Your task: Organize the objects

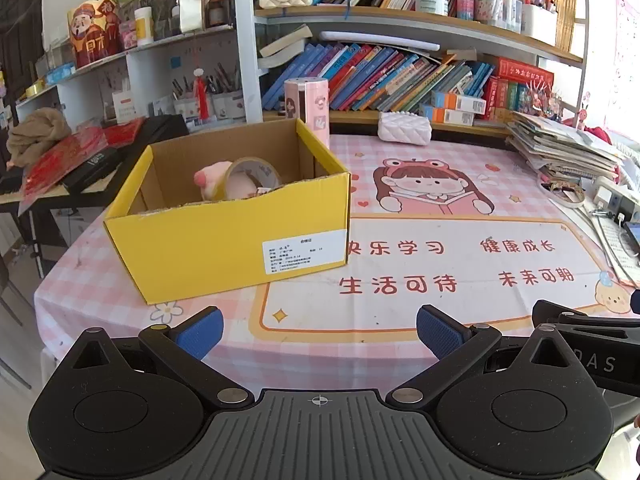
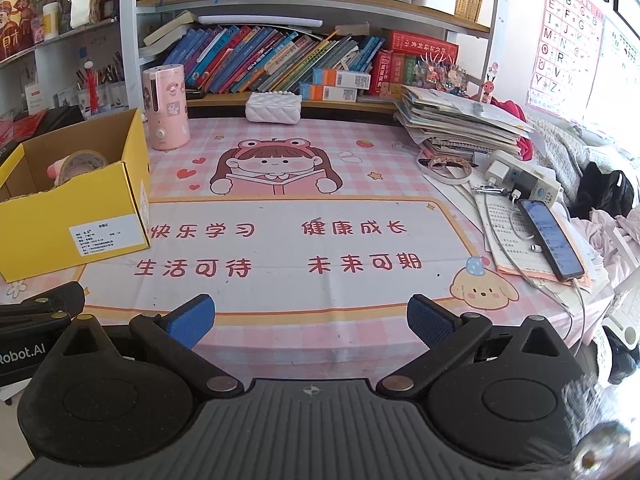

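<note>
A yellow cardboard box (image 1: 224,240) stands on the pink desk mat at the left; it also shows in the right wrist view (image 2: 72,216). Inside it lie a roll of tape (image 1: 252,178) and a pink soft toy (image 1: 210,178). My left gripper (image 1: 318,334) is open and empty, near the desk's front edge, in front of the box. My right gripper (image 2: 310,322) is open and empty, beside it to the right, over the mat's front edge.
A pink humidifier (image 2: 166,108) and a white quilted case (image 2: 273,107) stand at the back. A stack of papers (image 2: 460,124), a power strip (image 2: 524,182) and a phone (image 2: 550,240) with cables lie at the right. Bookshelves rise behind the desk.
</note>
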Motion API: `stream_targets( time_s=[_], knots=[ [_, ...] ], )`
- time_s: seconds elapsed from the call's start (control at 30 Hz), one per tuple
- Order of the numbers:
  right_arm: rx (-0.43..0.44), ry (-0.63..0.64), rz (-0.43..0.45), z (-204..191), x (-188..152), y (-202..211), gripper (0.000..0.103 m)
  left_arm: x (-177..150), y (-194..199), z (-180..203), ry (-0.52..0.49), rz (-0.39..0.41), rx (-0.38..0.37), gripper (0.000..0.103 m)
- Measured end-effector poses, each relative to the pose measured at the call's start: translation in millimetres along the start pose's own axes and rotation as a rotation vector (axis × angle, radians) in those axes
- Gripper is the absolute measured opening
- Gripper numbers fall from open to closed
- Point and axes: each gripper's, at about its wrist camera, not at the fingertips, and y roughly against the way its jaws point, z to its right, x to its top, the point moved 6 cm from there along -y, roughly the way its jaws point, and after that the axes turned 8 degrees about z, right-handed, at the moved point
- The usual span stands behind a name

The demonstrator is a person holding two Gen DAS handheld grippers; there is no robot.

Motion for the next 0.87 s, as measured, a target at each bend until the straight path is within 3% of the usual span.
stream_targets(
  time_s=[0.87],
  knots=[
    [-0.003,0.006,-0.022,-0.6,-1.0,-7.9,0.103,0.1,-9.9,-0.8,0.013,-0.022,-0.012,0.103]
  ],
)
